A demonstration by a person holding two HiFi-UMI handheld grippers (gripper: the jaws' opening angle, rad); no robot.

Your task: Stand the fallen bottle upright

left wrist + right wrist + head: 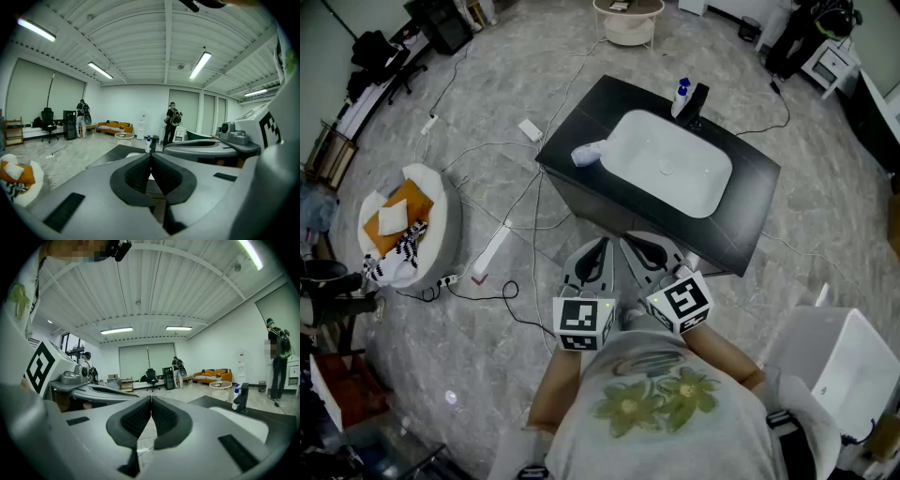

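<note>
A white bottle (589, 153) lies on its side on the black counter (581, 112), at the left edge of the white sink (667, 171). A second bottle with a blue cap (682, 96) stands upright beside the black faucet (697, 103). Both grippers hang close to the person's chest, short of the counter's near edge. My left gripper (603, 244) (150, 154) is shut with nothing between its jaws. My right gripper (626, 241) (151, 398) is shut and empty too. The right gripper view shows the faucet (241, 399) at far right.
A round white cushion seat (431, 192) holding orange and patterned cloth sits on the floor at left. Cables and a power strip (490, 254) run across the floor left of the counter. A white box (844, 366) stands at the right. People stand far off in the room.
</note>
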